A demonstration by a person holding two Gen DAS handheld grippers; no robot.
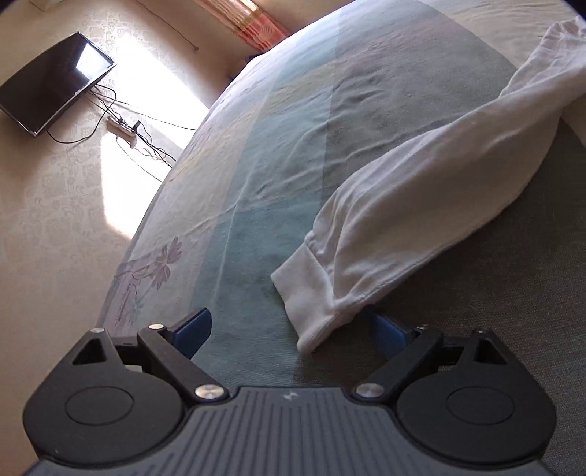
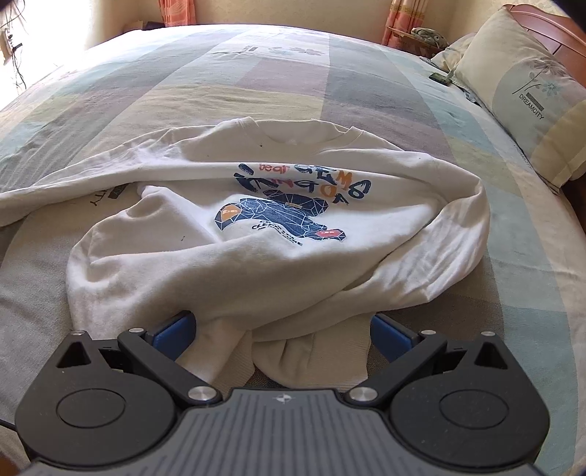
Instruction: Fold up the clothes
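Both my grippers gape wide over the bed (image 2: 366,73), left gripper (image 1: 293,329) at the sleeve cuff (image 1: 311,311), right gripper (image 2: 282,337) straddling the rumpled sweatshirt (image 2: 256,219) hem, so I'd pinch deep and lift evenly.

Home bedroom. A wide bed (image 2: 366,73) fills both views, covered by a pastel patchwork-block bedspread (image 1: 256,175) with flower prints. Pillow (image 2: 527,91) marked "DREAMCITY" lies at the wooden headboard (image 2: 549,25). Orange-pink curtains (image 2: 403,18) hang in the corners. Patterned cream wallpaper (image 1: 47,205) on the wall; a flat-screen TV (image 1: 51,84) is mounted there, cables trailing to a white power strip (image 1: 121,128). Strong sunlight patch on the wall. A white printed sweatshirt (image 2: 278,234) lies spread on the bed, domestic laundry.
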